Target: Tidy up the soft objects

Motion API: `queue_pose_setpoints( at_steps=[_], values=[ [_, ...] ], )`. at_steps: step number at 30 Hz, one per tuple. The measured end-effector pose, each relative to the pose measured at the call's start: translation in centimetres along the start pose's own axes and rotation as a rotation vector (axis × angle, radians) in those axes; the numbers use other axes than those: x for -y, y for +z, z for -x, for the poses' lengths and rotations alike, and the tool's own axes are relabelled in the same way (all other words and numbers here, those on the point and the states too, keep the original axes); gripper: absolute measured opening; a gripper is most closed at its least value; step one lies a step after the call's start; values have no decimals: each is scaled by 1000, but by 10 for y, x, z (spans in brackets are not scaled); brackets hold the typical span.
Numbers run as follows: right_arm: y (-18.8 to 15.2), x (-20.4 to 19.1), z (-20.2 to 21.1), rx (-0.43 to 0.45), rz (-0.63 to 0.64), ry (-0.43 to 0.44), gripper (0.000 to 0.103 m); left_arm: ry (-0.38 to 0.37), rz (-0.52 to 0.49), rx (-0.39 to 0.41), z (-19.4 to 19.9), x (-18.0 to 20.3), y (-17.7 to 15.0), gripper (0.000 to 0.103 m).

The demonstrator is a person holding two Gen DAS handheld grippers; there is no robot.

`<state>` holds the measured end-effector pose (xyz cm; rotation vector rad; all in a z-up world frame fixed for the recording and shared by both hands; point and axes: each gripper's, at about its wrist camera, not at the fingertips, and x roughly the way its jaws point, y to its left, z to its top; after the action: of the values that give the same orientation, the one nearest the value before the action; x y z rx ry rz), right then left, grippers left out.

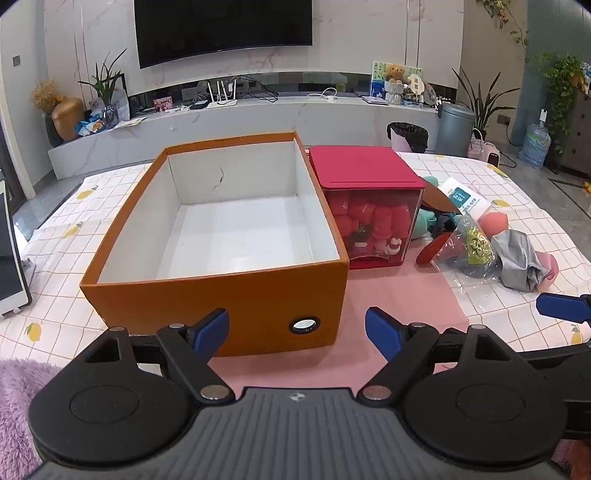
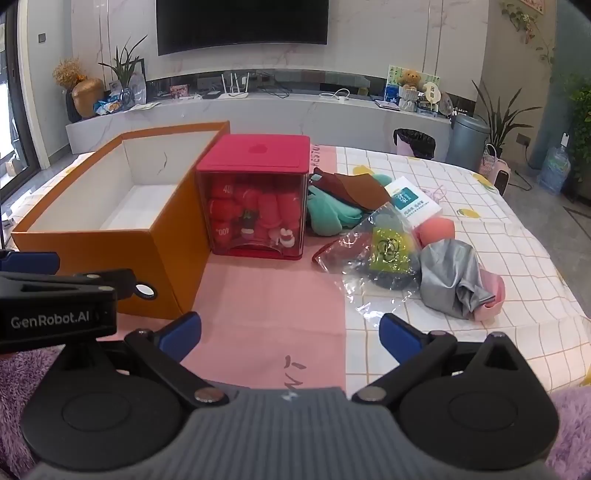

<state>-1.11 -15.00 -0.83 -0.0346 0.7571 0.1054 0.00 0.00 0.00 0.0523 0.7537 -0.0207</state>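
Both grippers, left (image 1: 297,334) and right (image 2: 290,334), gape empty over surface (image 2: 269,314) | risk: plastic bag (image 2: 373,254), seemingly overlapping grey cloth (image 2: 452,280), could drag it | orange box (image 1: 221,236) empty.

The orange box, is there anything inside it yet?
No, the orange box shows only its bare white floor and walls, nothing inside.

We are in a home living room, wall-mounted television (image 1: 222,29) above a marble media ledge (image 1: 236,122), potted plants (image 1: 480,99), teddy bear (image 1: 394,73), router (image 1: 221,96), table (image 1: 491,317) under lemon-print cloth
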Motion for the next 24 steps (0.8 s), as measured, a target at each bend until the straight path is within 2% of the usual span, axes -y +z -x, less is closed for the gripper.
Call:
queue_pose_setpoints(
  at_steps=[8,24],
  values=[
    [0,0,2,8,2,0,100,-16,14,8,2,-2,1,98],
    [0,-2,4,9,14,-15,100,-4,10,28,7,-1,-1,98]
  ],
)
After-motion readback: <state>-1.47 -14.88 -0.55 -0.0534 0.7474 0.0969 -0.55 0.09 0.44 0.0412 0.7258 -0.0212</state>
